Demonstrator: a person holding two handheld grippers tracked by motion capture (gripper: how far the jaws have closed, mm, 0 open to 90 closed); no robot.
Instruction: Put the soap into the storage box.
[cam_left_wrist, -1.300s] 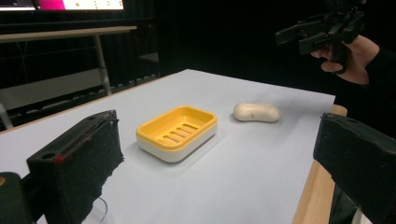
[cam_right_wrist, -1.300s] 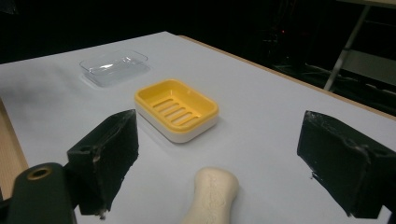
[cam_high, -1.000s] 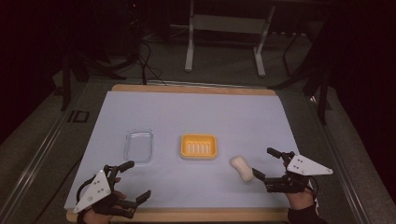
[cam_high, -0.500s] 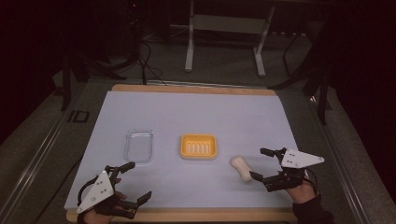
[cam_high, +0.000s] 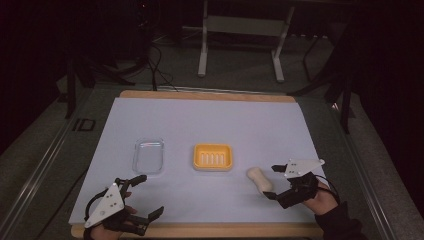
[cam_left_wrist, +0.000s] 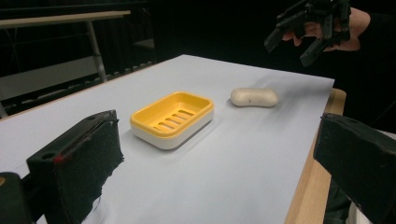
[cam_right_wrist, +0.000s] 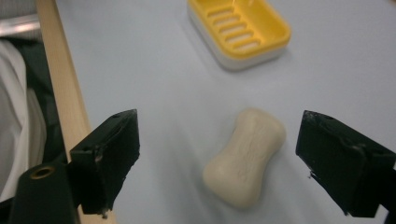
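Soap bar (cam_right_wrist: 245, 156) lies between my right gripper (cam_high: 274, 181) with its jaws wide apart; I should straddle its narrow waist squarely before clamping.

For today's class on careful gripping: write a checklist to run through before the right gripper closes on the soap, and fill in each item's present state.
1. Right gripper open wide enough for the soap: ok.
2. Soap between the jaws in the right gripper view, neither jaw touching it: ok.
3. Soap lying flat on the table, free of other things: ok.
4. Yellow soap dish empty and upright: ok.
5. Left gripper open, near the table's front edge, away from the soap: ok.
6. Jaws low enough to grip the soap's sides: cannot tell.
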